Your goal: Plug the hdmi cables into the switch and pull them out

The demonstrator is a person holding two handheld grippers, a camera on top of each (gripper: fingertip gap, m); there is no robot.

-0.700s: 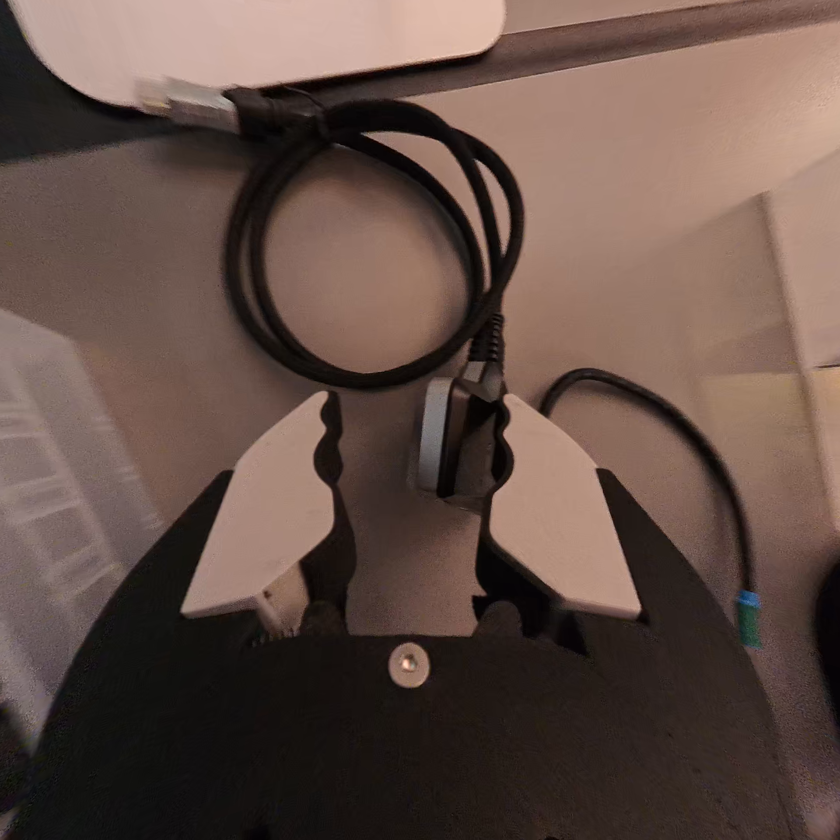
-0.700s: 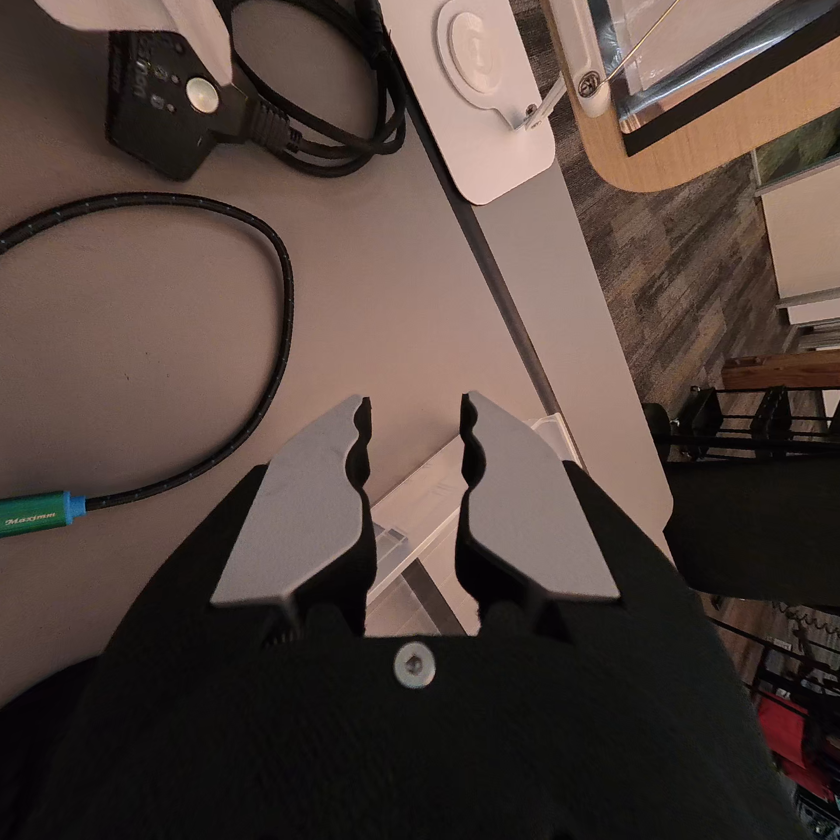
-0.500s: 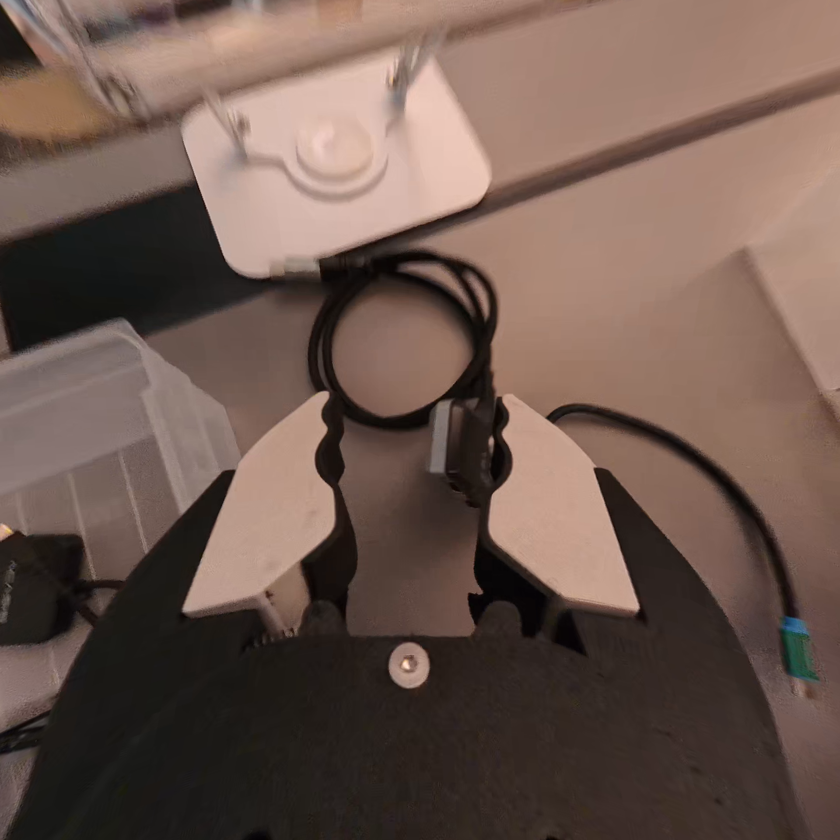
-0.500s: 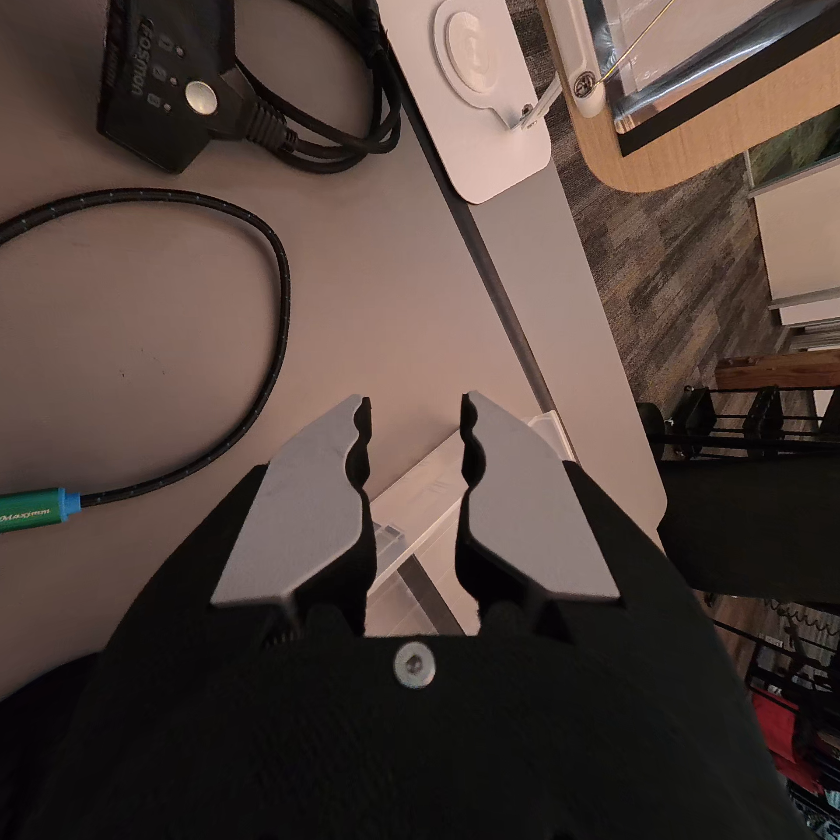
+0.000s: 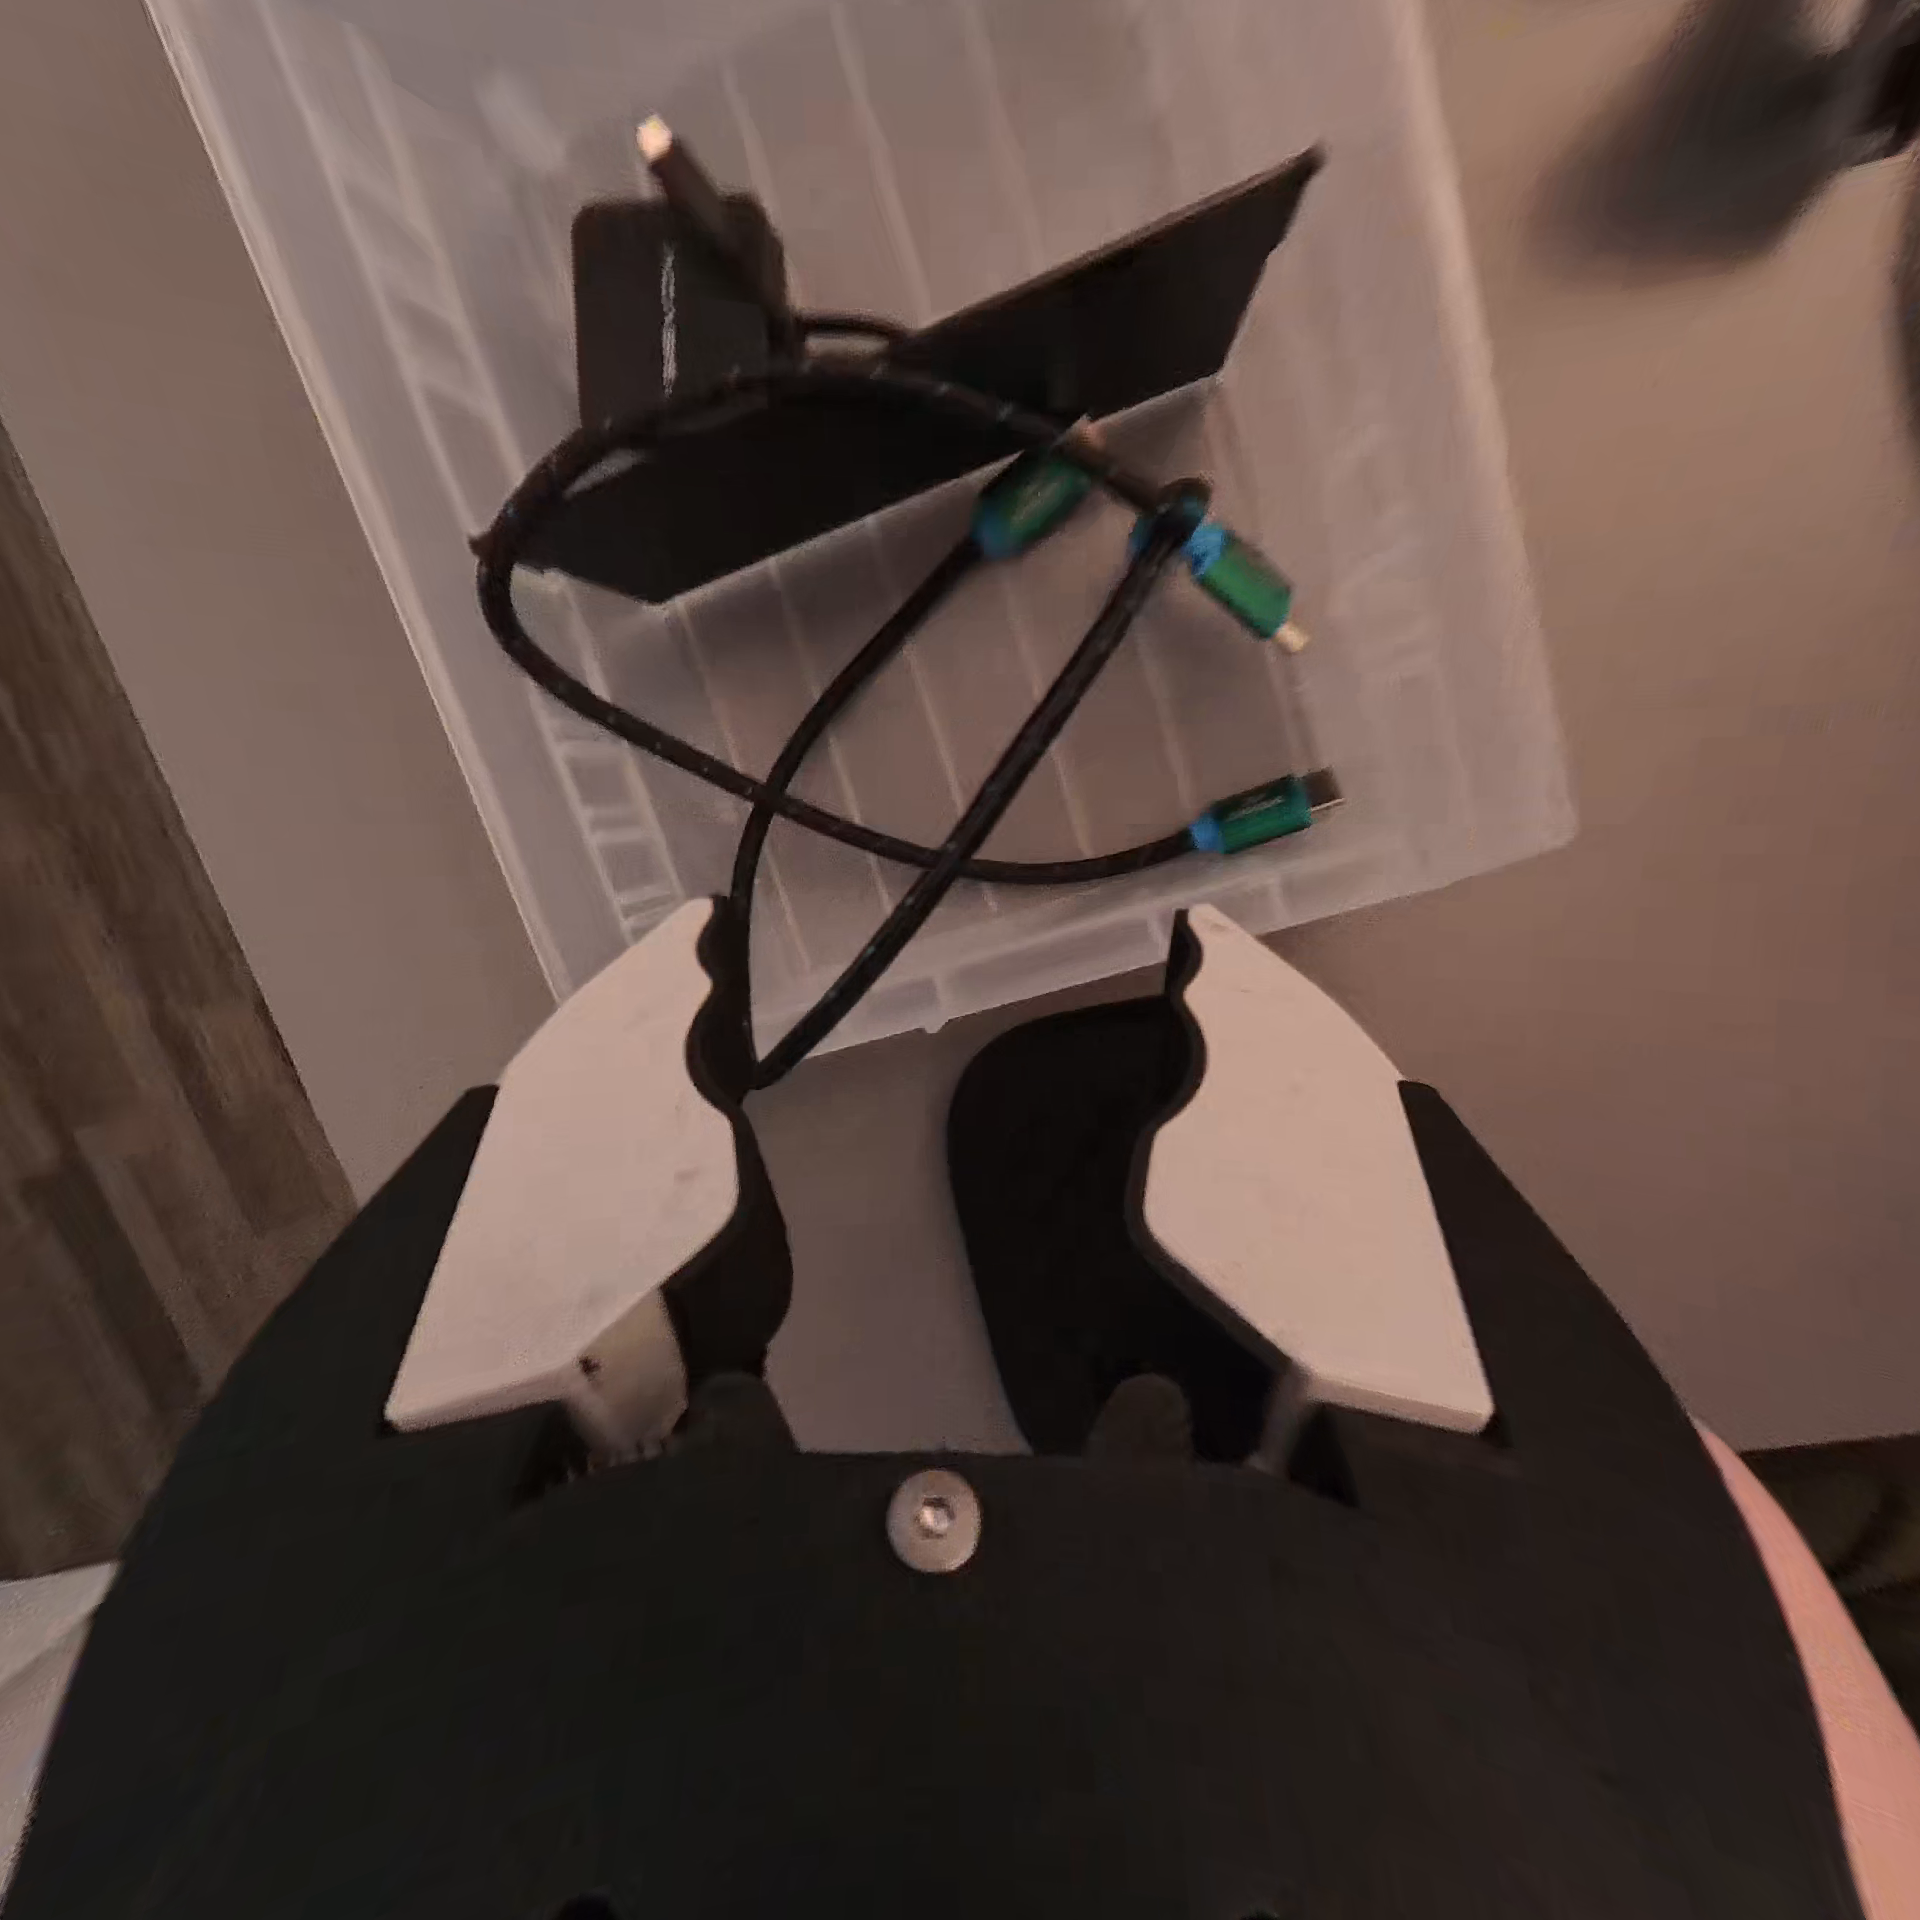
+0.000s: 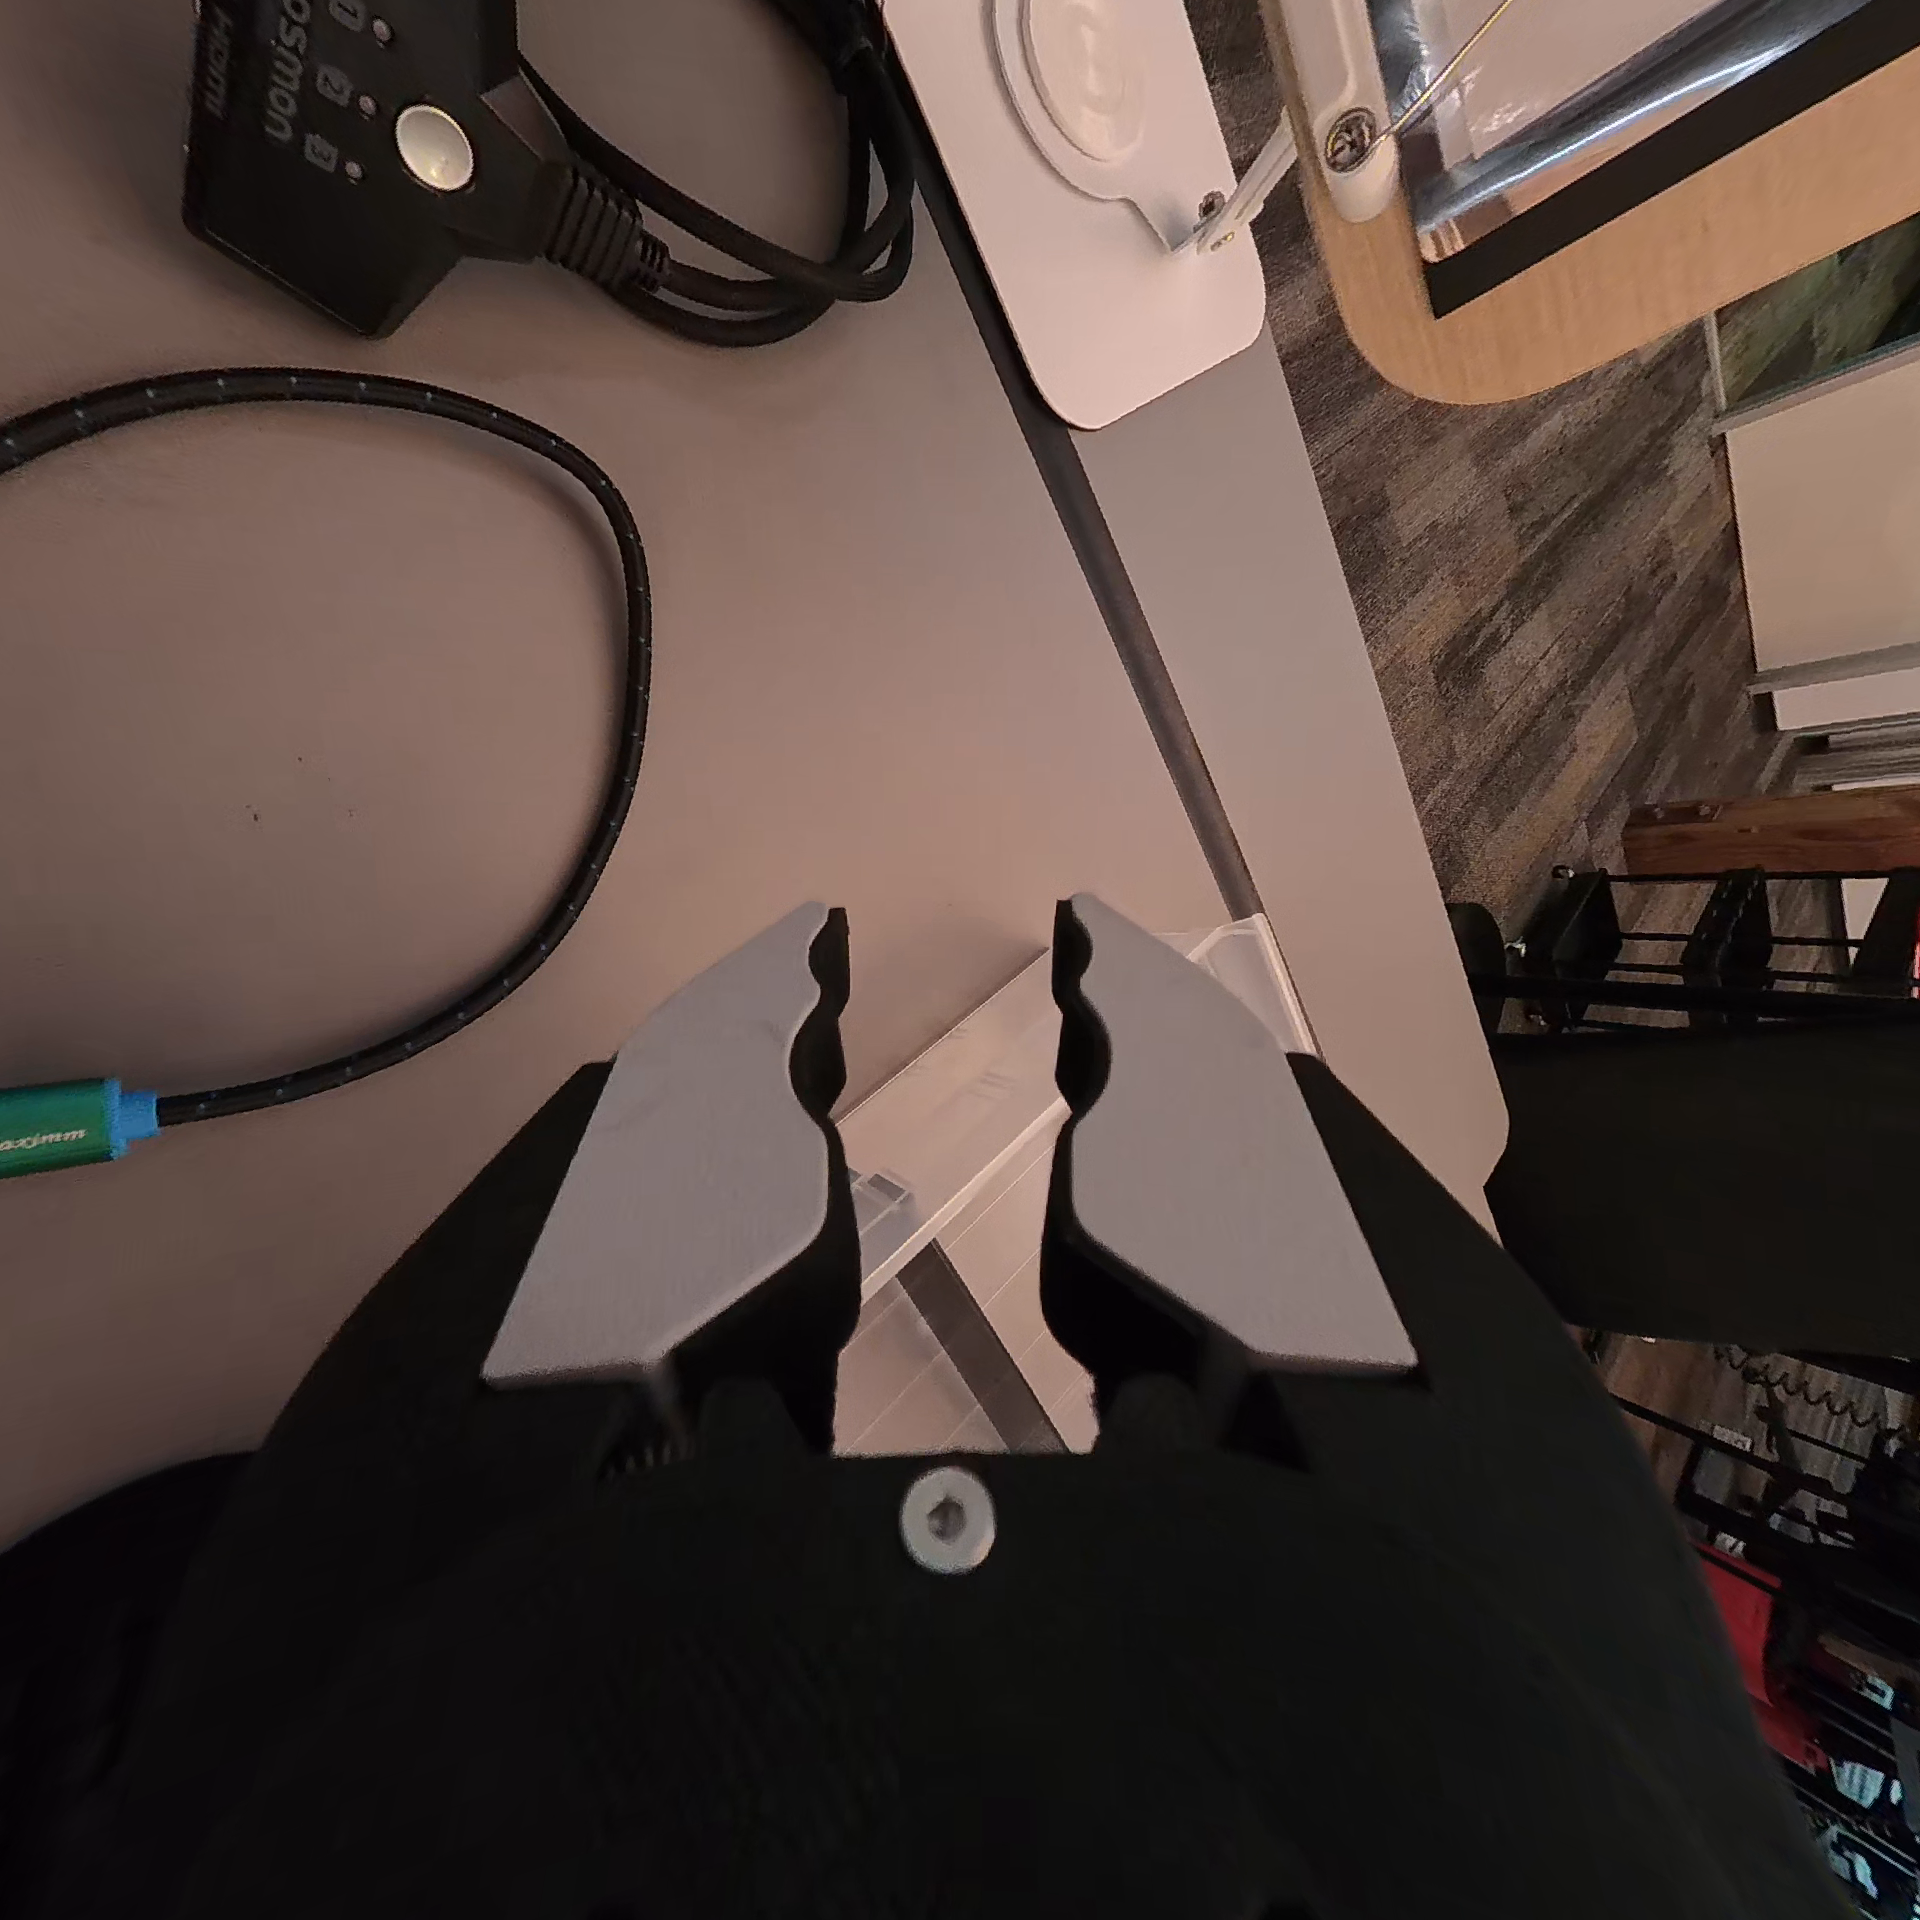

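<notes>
A: What are the fingers doing?

B: The left gripper [image 5: 945, 987] stands wide apart over a clear ribbed plastic bin [image 5: 1455, 831]; a braided black cable [image 5: 914, 904] loops against its left finger [image 5: 592, 1174], unclamped. The right gripper [image 6: 948, 987] is parted and empty.

A: And the HDMI switch [image 6: 322, 156]?

B: On the grey table [image 6: 312, 727], a matte black box well beyond the right gripper. Just below the switch curves a braided HDMI cable [image 6: 613, 675].

A: Where to hold?

B: Probably the rigid green plug [image 6: 57, 1132]; the cord looks light and floppy.
</notes>
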